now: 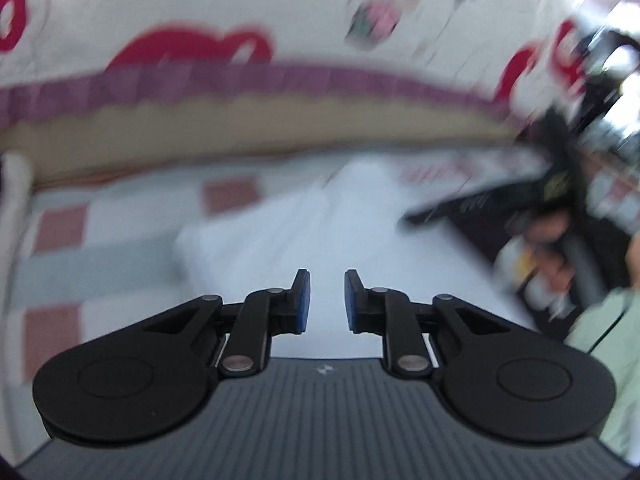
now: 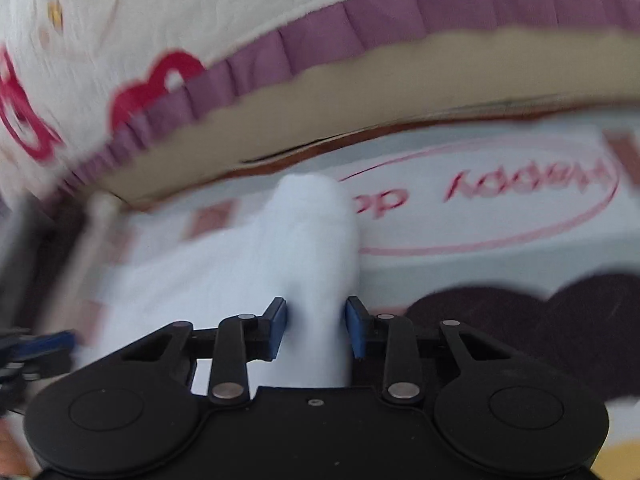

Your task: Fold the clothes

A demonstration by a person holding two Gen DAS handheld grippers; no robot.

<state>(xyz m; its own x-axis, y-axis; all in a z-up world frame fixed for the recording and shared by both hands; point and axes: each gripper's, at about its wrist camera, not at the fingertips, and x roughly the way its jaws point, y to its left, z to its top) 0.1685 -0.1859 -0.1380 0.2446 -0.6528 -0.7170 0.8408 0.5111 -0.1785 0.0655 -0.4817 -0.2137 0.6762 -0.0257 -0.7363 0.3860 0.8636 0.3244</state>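
Pinching a raised ridge of soft white cloth [image 2: 308, 272], the right gripper [image 2: 316, 326] has its blue-padded jaws pressed against both sides of the fold. The cloth lies on a checked pink-and-blue printed mat [image 2: 520, 216], near a white blanket with a purple ruffled trim [image 2: 360, 20]. The left gripper [image 1: 327, 302] hovers over the same cloth, jaws narrowly apart, gripping nothing.

A bed [image 2: 460, 92] fills the background, its cream quilt [image 1: 200, 4] printed in red and edged with a purple frill [image 2: 400, 20]. Below lies a checked mat [image 1: 60, 264] lettered in pink. Bright light glares at the left view's upper right.
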